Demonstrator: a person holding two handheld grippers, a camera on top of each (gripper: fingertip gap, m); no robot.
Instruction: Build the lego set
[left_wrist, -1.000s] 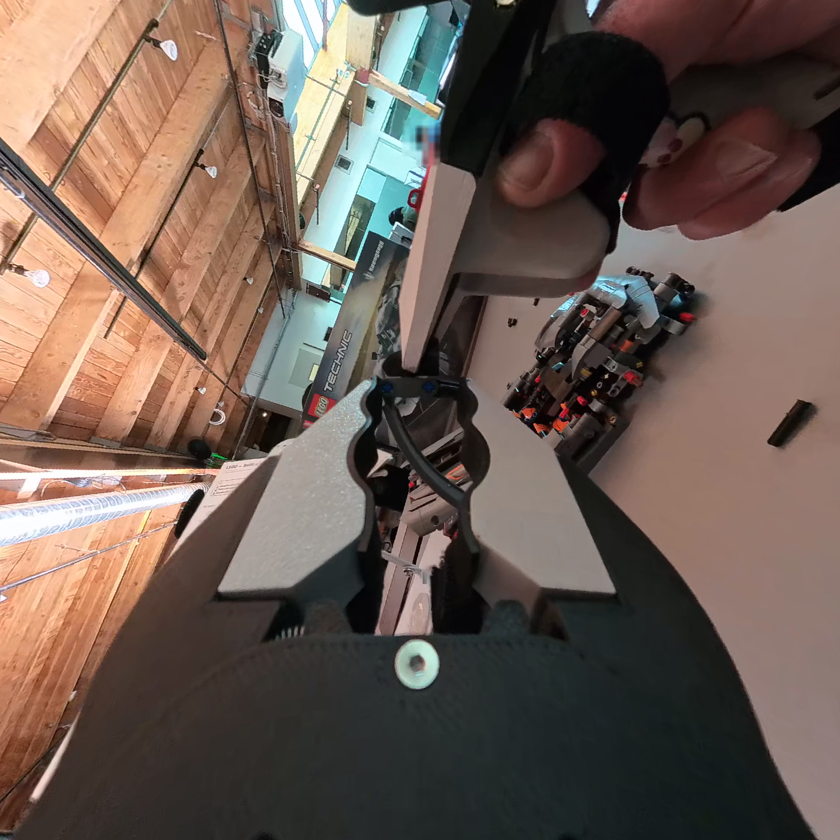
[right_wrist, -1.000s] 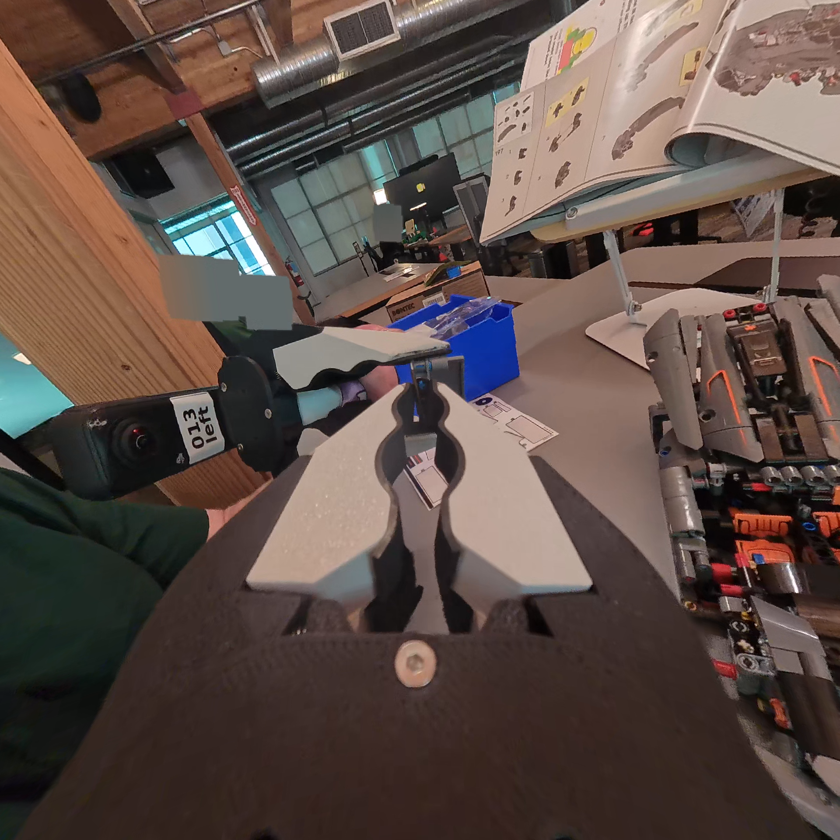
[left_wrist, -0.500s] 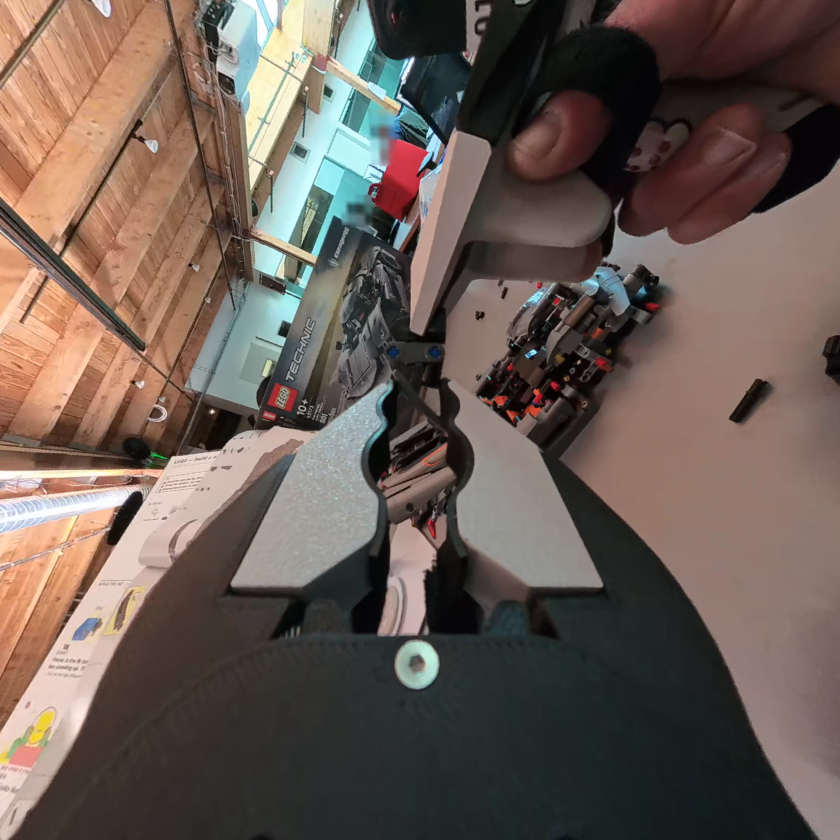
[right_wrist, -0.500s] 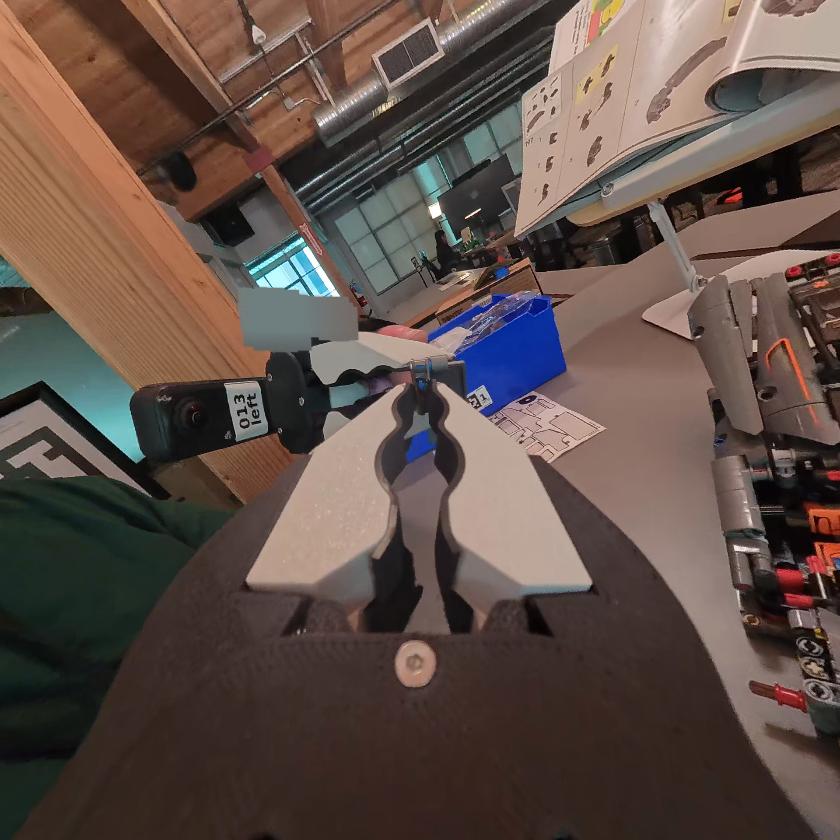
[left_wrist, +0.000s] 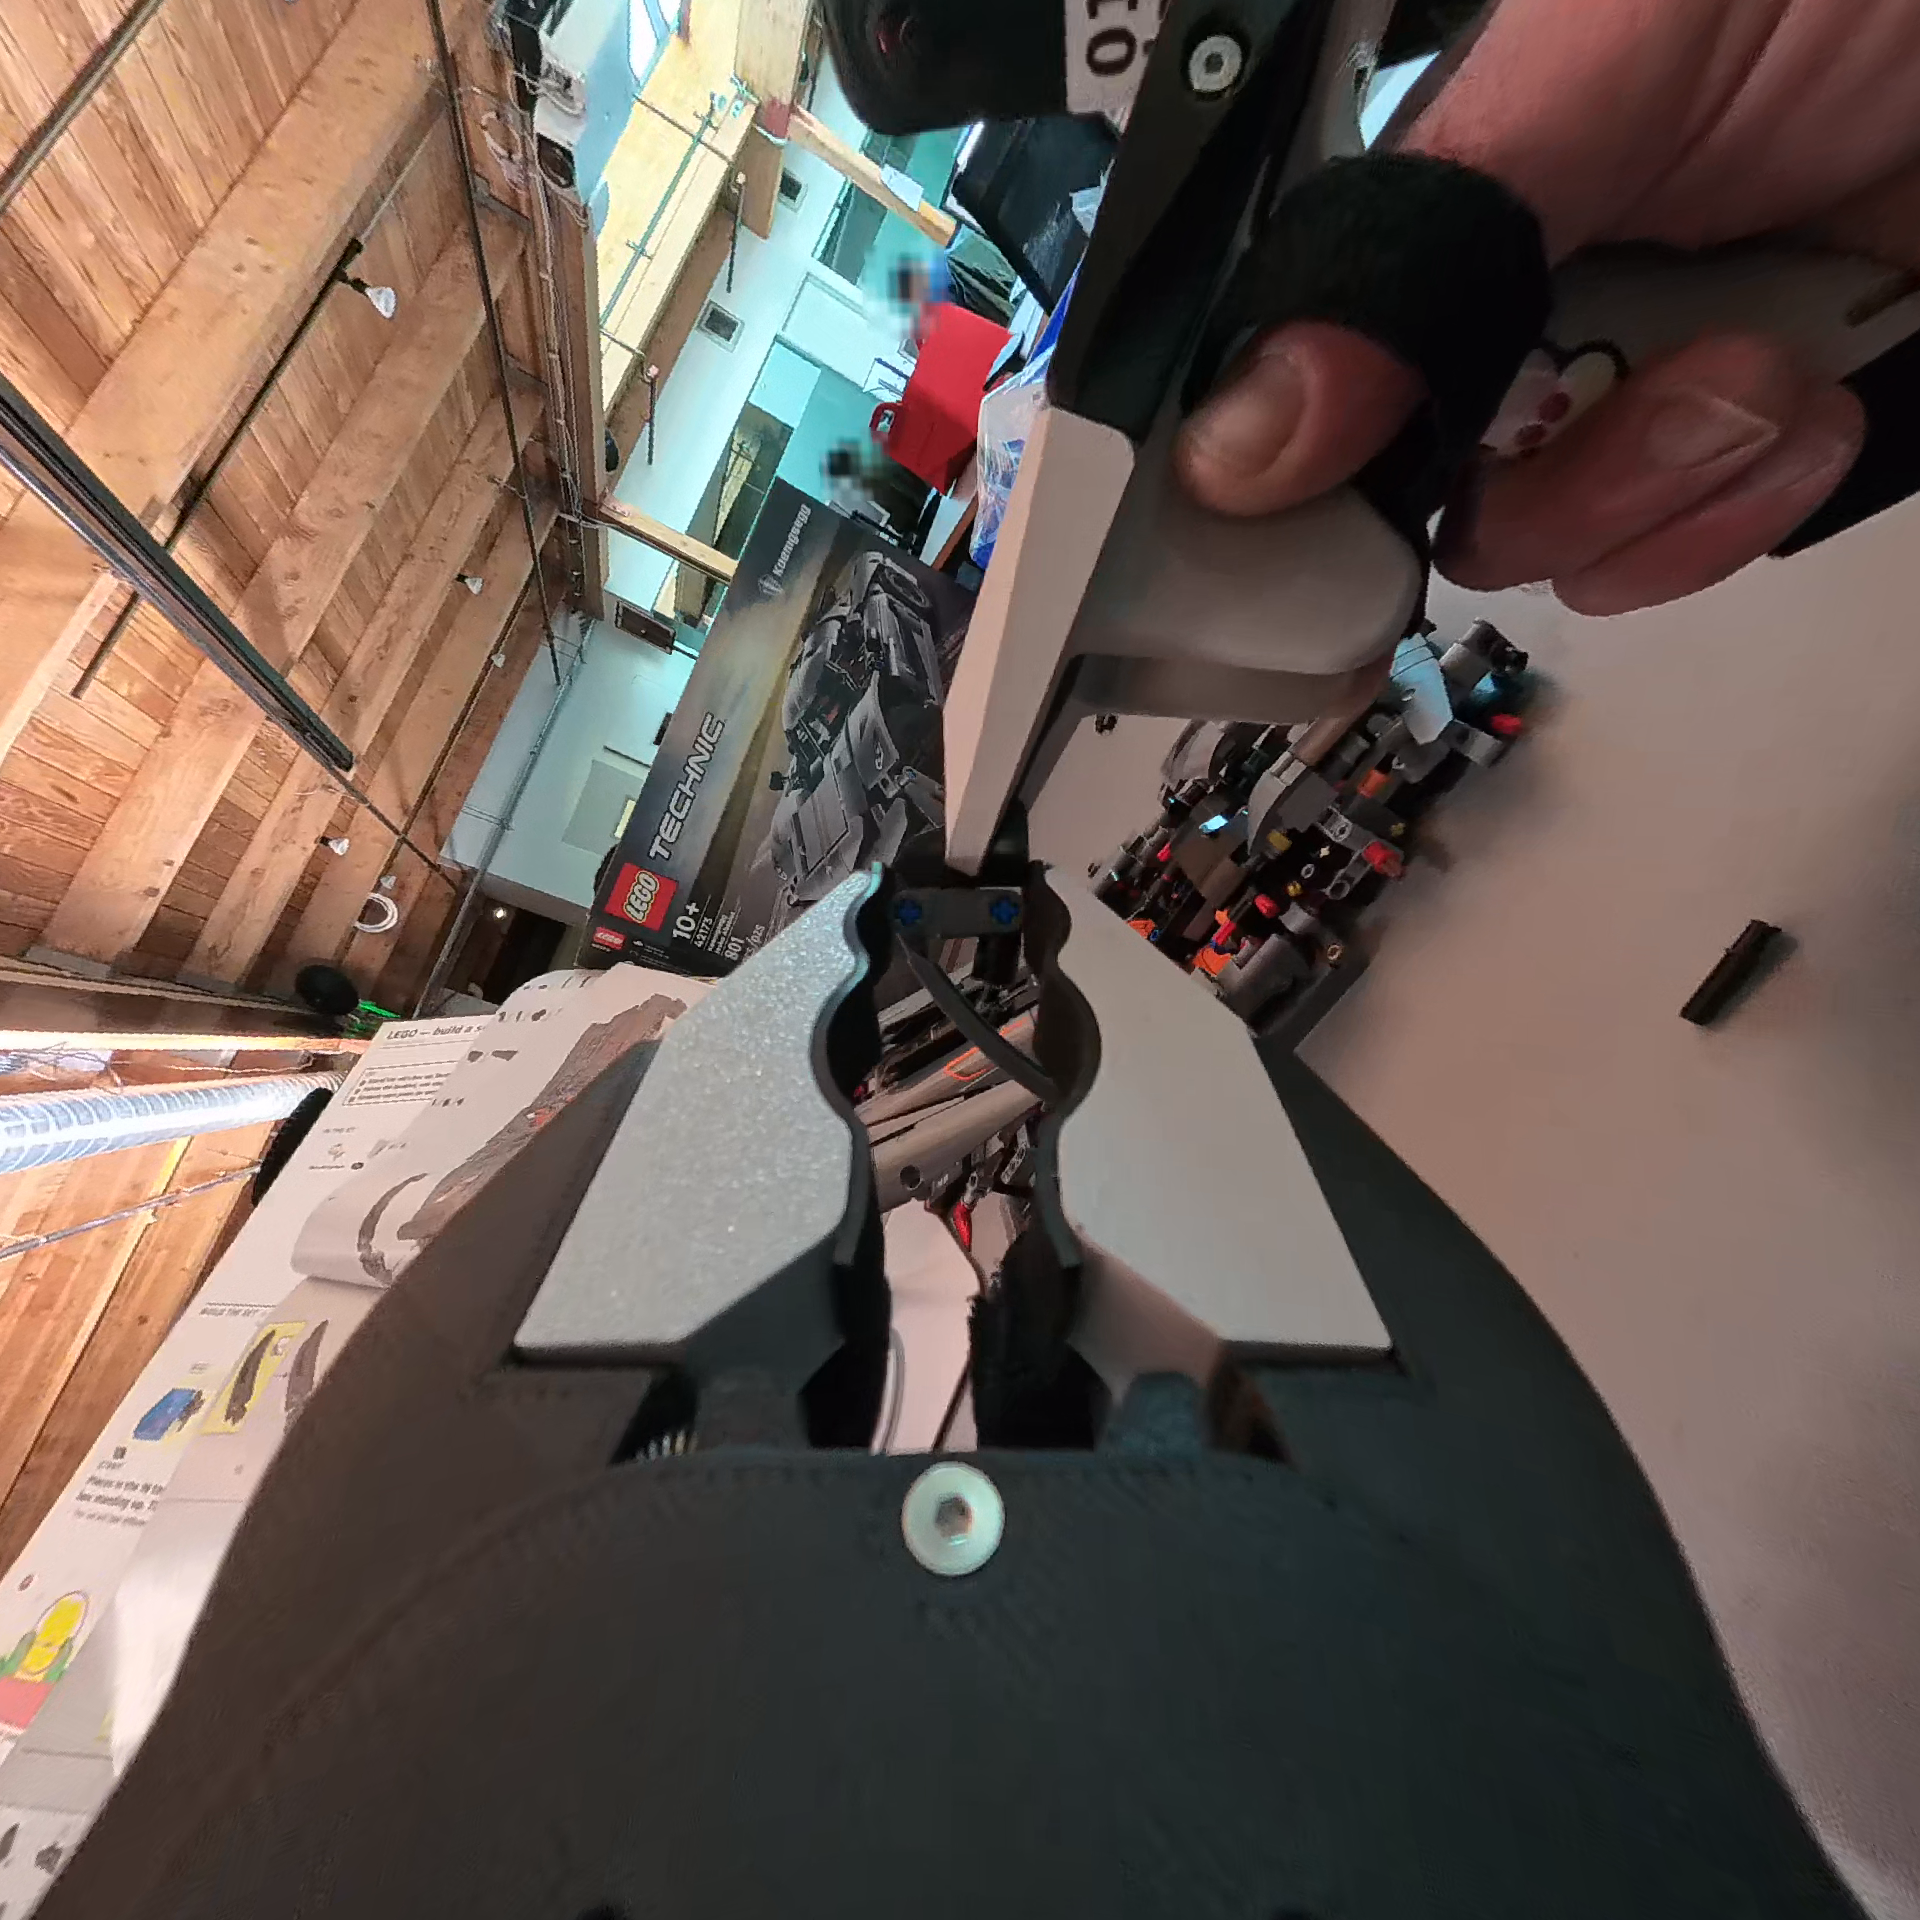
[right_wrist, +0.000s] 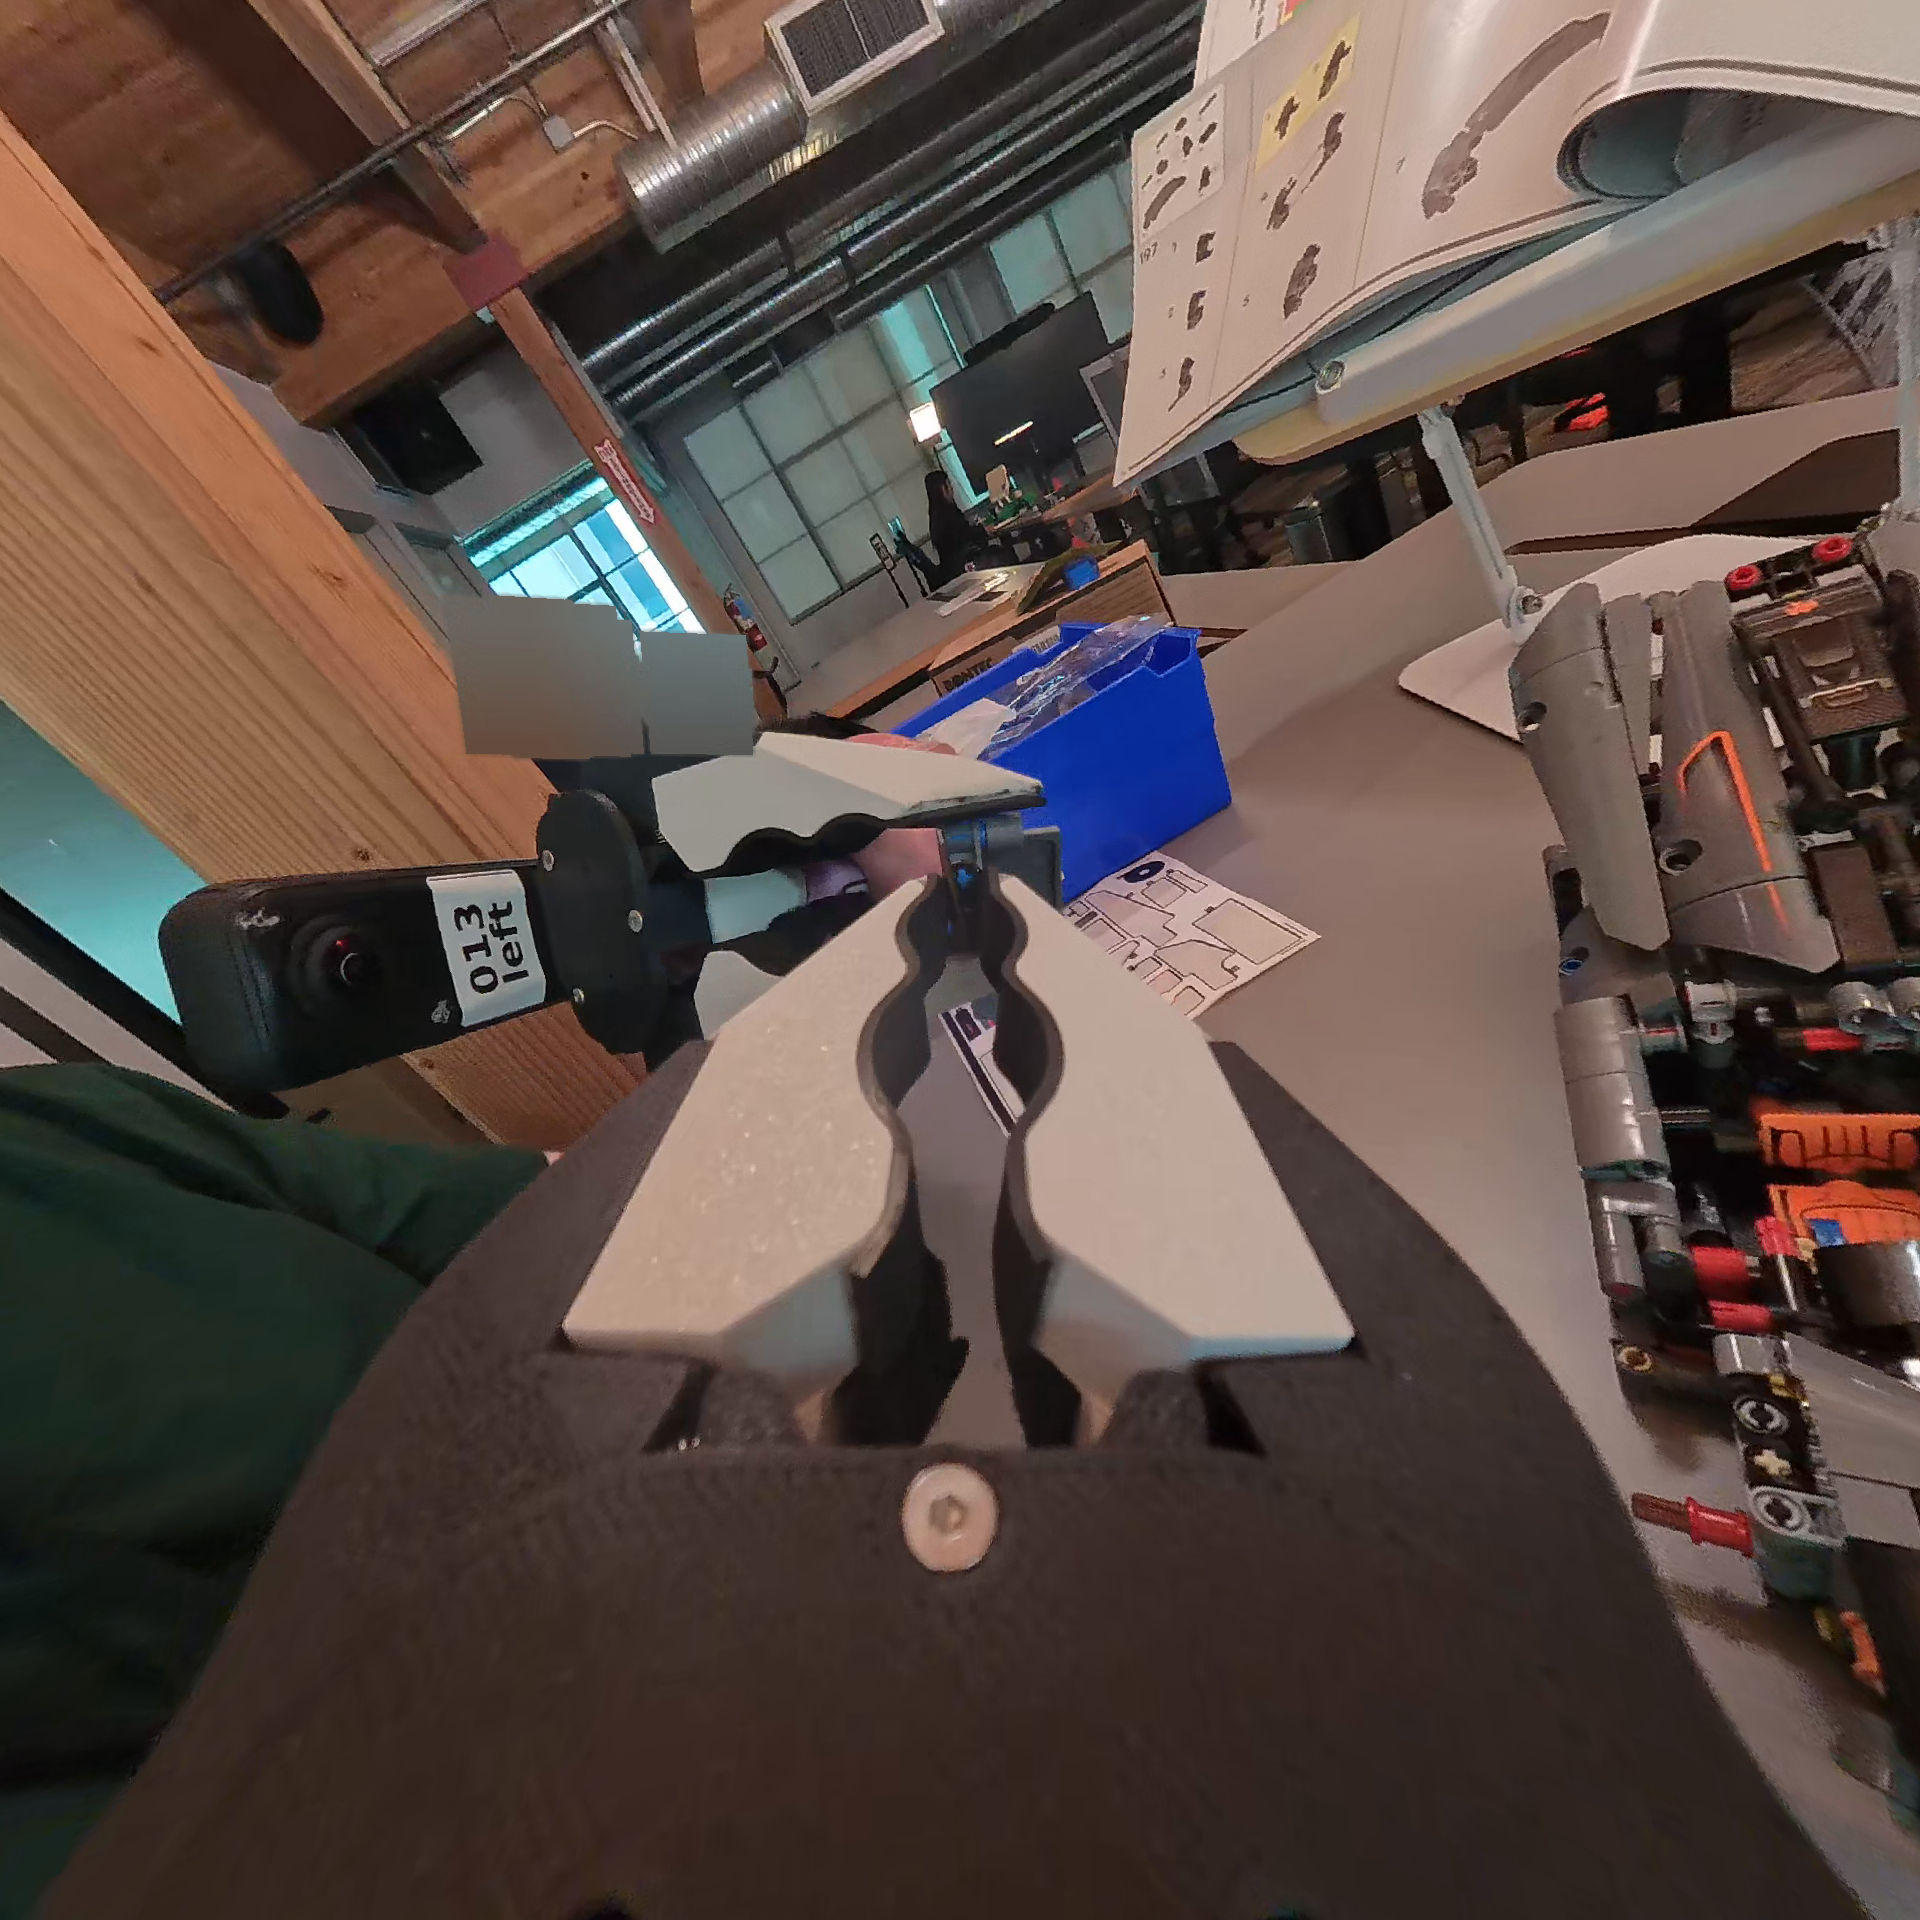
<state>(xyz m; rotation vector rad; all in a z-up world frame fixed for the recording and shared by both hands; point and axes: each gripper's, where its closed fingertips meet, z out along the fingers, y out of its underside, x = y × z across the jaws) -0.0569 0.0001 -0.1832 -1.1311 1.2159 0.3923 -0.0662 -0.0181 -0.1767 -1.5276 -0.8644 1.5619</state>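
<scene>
My left gripper (left_wrist: 957, 906) is shut on a small dark grey Lego piece with blue pins (left_wrist: 956, 912); a thin black curved part hangs from it between the fingers. My right gripper (right_wrist: 964, 883) is closed on the same small piece (right_wrist: 977, 847) from the other side, and its finger tip (left_wrist: 982, 821) meets the piece from above in the left wrist view. Both are held in the air above the table. The partly built grey, black and orange Lego car (right_wrist: 1756, 1039) lies on the table to the right; it also shows in the left wrist view (left_wrist: 1299, 862).
An open instruction booklet (right_wrist: 1455, 197) rests on a white stand. A blue bin (right_wrist: 1112, 748) with plastic bags and a sticker sheet (right_wrist: 1184, 935) lie behind the grippers. The set's box (left_wrist: 769, 769) stands at the back. A small black part (left_wrist: 1730, 971) lies loose on the table. My two grippers' fingertips are within a few centimetres of each other.
Both grippers stayed joined at the small piece while tilting together. The left view swung so the box and booklet came into sight; the car shifted right in the right view.
</scene>
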